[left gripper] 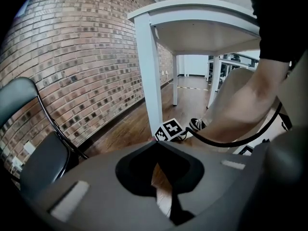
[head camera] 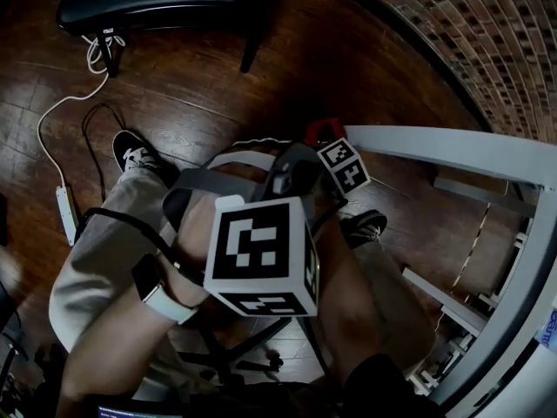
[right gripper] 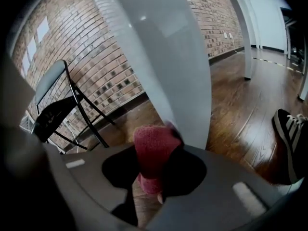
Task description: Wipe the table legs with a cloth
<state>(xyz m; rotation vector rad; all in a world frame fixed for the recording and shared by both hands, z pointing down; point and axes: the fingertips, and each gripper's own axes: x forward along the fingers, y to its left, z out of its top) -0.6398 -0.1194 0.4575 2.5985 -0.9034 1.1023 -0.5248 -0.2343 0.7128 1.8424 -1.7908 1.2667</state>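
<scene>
Red cloth (right gripper: 150, 146), clamped in the jaws of the right gripper (right gripper: 156, 174), touches the table leg (right gripper: 159, 57): wiping seems underway, and next needs a stroke along it. Left gripper (left gripper: 155, 150) jaws are closed, empty.

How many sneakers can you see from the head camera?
2. One sneaker is upper left on the wooden floor; the other is right of centre, near the white table. None seems hidden.

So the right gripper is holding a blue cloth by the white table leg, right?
Not blue. The cloth in the right gripper is pink, as the right gripper view shows; it is held by the white table leg.
</scene>
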